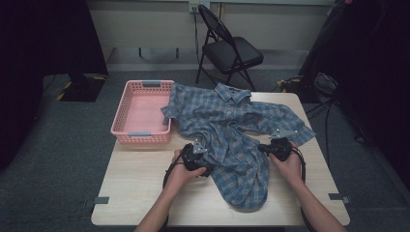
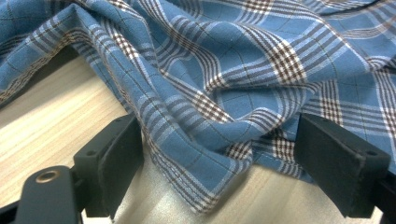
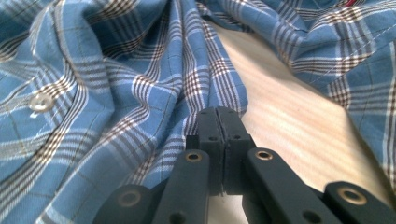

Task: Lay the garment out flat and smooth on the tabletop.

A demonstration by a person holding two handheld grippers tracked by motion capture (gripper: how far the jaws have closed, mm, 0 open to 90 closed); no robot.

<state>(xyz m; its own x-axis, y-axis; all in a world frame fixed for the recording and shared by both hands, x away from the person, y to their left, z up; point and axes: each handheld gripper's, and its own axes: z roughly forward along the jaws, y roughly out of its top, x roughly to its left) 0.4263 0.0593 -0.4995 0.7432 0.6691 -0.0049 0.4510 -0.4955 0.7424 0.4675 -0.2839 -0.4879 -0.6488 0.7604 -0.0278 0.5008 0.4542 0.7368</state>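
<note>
The pink basket [image 1: 141, 113] stands empty at the surface's [image 1: 140, 183] far left corner. Beside it, the blue plaid shirt [image 1: 232, 130] lies crumpled across the middle. The left gripper [image 1: 197, 153] has its jaws wide apart around a fold at the hem, not yet pinching. The right gripper [image 3: 218, 122] is closed tight, seemingly on a thin edge of cloth. Judging by this, grasping is underway; next the left must clamp before both spread the shirt.
</note>
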